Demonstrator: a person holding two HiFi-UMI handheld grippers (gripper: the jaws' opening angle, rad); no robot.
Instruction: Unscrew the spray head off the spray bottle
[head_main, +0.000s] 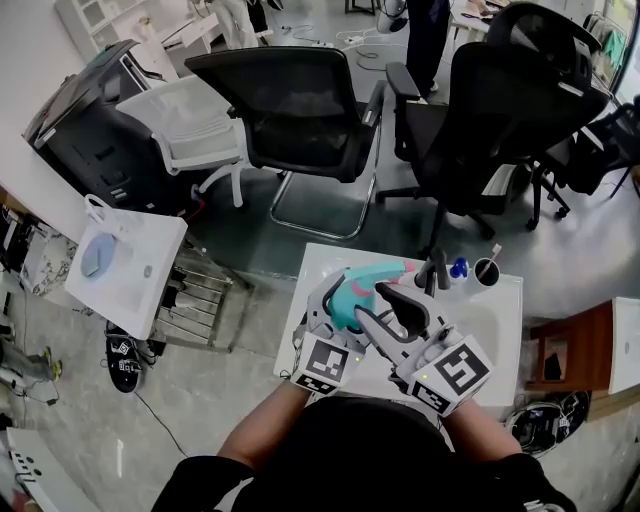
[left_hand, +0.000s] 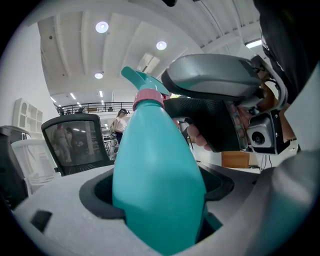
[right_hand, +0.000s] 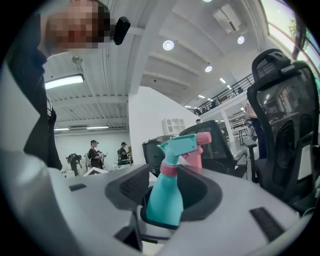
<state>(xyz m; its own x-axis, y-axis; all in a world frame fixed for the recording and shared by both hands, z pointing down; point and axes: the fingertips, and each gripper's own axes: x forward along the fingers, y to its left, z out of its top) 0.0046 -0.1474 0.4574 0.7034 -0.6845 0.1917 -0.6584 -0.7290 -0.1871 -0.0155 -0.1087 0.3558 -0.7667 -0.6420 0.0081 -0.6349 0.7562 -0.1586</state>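
Gripping the teal body of the spray bottle (left_hand: 156, 175), the left gripper (head_main: 335, 300) has its jaws closed on the bottle's lower part, and the bottle tilts away from it over the white table (head_main: 500, 325). The spray head (right_hand: 182, 144) is on the bottle, seated on a pink collar (right_hand: 167, 170), with a pink part beside its front end.

The right gripper (head_main: 371, 303) comes in from the other side, just beside the left one. Its jaws stand apart; the bottle shows in the gap between them without the pads pressing on it. In the left gripper view this right gripper fills the space right of the spray head and hides whatever lies behind it. The person's fingers (left_hand: 200, 137) are wrapped around its handle.

Beyond the jaw tips, on the far edge of the table, stand a small cup with a stick in it (head_main: 487, 269), a blue-topped item (head_main: 459, 267) and some dark pieces too small to make out.

Farther out past the tips sit two black office chairs (head_main: 300, 110) (head_main: 505, 95), and a white chair (head_main: 195, 120) is off toward the left gripper's side. Well to the left of the left gripper a white panel bearing a pale blue disc (head_main: 128, 265) leans over a metal rack (head_main: 200, 295). To the right of the right gripper is a brown wooden unit (head_main: 570, 345).
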